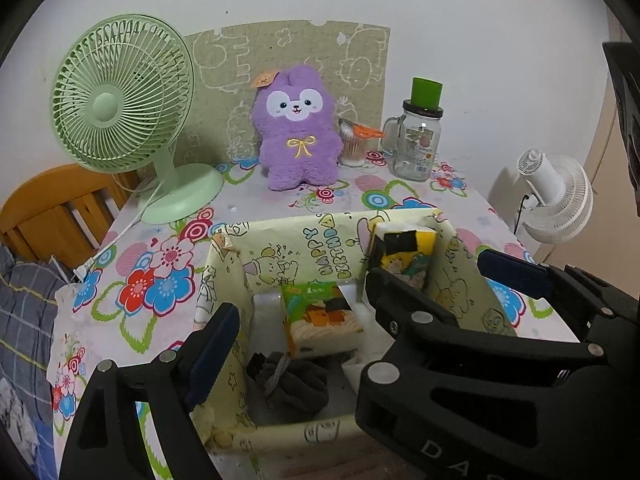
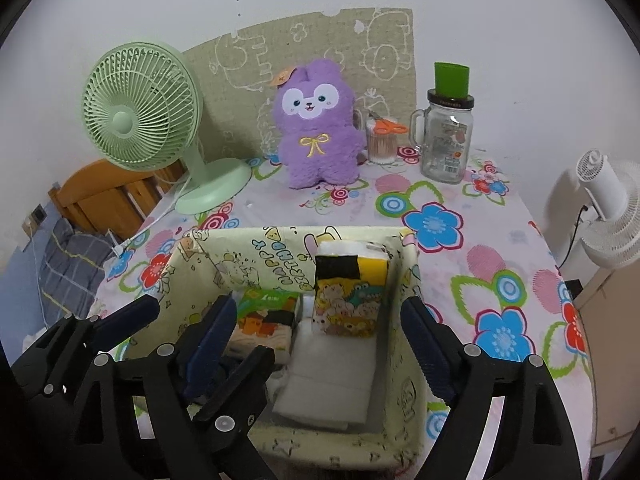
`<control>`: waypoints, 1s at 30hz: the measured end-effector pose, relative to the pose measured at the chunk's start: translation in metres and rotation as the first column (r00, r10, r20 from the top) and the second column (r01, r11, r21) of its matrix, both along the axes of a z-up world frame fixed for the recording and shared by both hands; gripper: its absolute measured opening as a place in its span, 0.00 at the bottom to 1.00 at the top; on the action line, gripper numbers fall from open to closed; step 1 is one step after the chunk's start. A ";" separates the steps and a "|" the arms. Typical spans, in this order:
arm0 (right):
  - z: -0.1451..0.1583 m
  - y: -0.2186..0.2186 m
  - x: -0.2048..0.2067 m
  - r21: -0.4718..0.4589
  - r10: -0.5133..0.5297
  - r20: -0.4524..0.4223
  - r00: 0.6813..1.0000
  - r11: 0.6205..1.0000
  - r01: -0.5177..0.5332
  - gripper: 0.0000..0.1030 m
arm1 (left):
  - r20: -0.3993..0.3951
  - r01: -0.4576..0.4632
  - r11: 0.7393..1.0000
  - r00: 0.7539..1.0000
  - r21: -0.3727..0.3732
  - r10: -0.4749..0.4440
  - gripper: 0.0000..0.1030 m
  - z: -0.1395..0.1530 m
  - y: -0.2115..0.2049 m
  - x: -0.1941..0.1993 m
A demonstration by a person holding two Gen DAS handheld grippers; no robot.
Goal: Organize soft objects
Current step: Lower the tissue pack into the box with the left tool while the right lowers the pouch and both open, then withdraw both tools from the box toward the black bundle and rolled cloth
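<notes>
Tissue packs, green and yellow, sit inside the cartoon-print box; left gripper and right gripper both spread, holding nothing.

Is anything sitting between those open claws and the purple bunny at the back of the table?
Yes: the yellow box with its tissue packs stands right under both sets of jaws, between them and the purple bunny. Beyond the box, the tablecloth looks bare.

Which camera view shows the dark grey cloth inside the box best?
The left wrist view. There the dark grey cloth lies in plain sight on the floor of the box, below the green tissue pack. In the right wrist view, gripper fingers cover that corner, so the cloth cannot be made out.
</notes>
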State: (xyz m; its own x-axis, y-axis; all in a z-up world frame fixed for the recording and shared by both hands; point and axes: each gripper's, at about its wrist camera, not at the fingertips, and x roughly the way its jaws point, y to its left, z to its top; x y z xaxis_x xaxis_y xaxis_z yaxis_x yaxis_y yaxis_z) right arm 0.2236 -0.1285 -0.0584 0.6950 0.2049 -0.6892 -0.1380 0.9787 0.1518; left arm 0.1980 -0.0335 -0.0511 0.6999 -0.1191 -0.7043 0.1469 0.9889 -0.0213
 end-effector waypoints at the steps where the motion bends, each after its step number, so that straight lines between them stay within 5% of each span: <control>1: 0.001 -0.001 -0.003 -0.001 -0.002 0.002 1.000 1.000 0.002 0.84 | 0.002 0.001 1.000 1.000 0.000 -0.001 0.86 0.001 -0.001 -0.002; 30: 0.024 -0.007 -0.074 -0.014 -0.007 0.070 0.998 1.000 0.008 0.87 | 0.073 0.004 1.000 0.997 -0.011 -0.003 0.87 0.020 -0.006 -0.068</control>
